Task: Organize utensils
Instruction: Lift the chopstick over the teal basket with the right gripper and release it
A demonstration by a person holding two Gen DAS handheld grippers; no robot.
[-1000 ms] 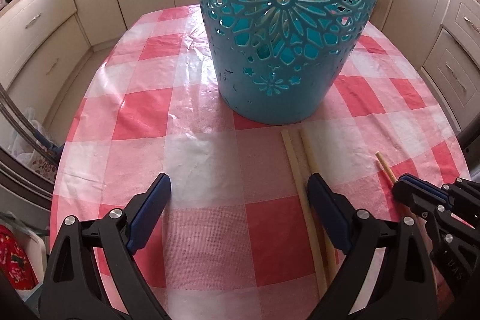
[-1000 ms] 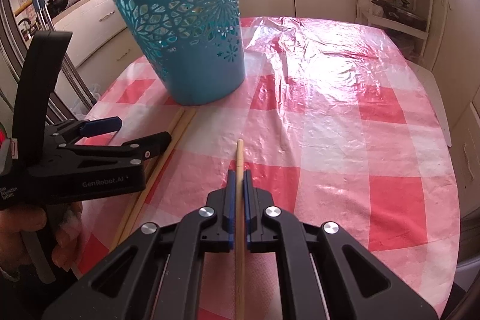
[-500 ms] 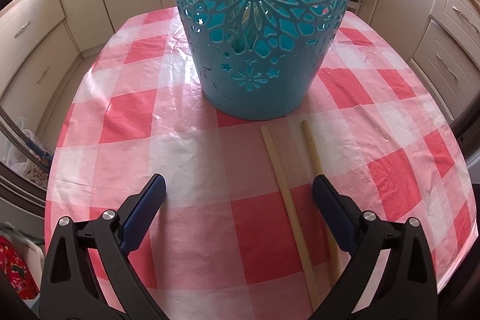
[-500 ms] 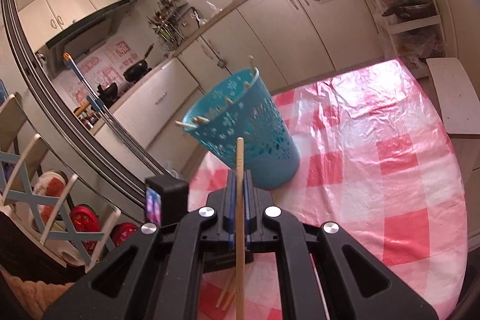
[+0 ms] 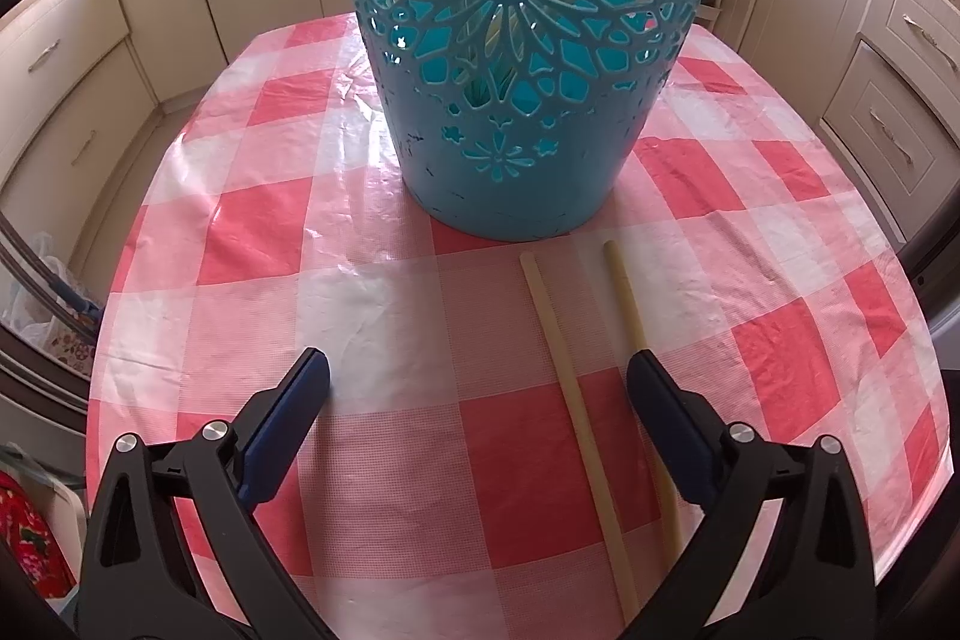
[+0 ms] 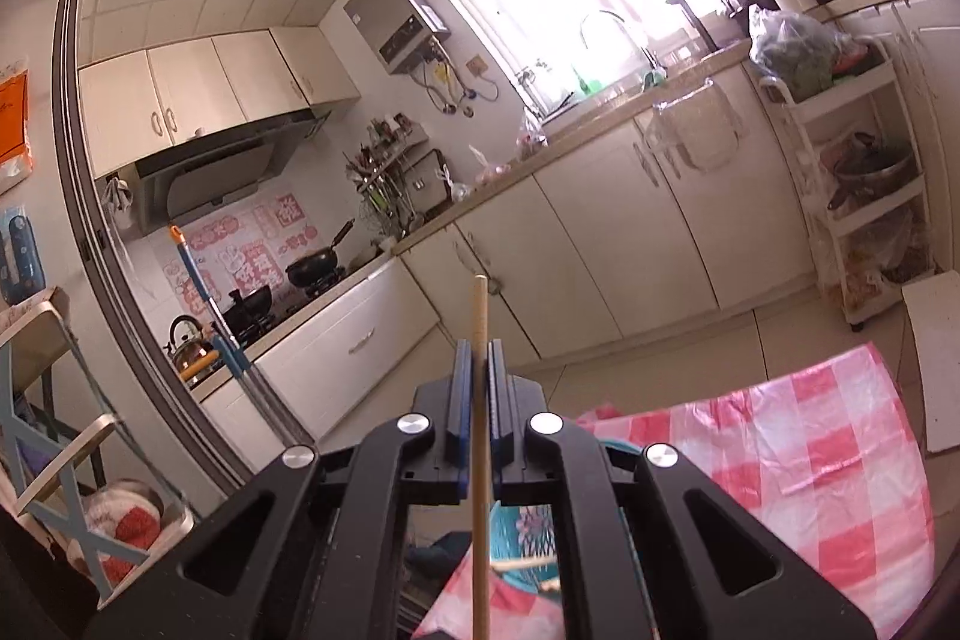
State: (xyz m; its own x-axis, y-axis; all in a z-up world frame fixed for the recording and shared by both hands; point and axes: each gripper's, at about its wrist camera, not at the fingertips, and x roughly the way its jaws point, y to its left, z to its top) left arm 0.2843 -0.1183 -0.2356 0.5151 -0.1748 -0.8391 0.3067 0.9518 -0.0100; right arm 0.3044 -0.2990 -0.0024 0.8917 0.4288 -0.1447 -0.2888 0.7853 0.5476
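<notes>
Right wrist view: my right gripper [image 6: 479,388], pinching a chopstick [image 6: 480,460], has risen above the basket [image 6: 516,526] at lower centre, ready to drop; left gripper [image 5: 480,382] spreads wider, empty.

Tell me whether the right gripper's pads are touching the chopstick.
Touching. The right wrist view shows the right gripper shut on the chopstick: both blue pads press its sides with no gap, and it runs straight through them.

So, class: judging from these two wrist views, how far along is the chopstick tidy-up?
Done: some sticks already poke out of the teal basket. In hand: the right gripper is shut on one chopstick. Left: two chopsticks lie on the checked tablecloth below the open left gripper.
</notes>
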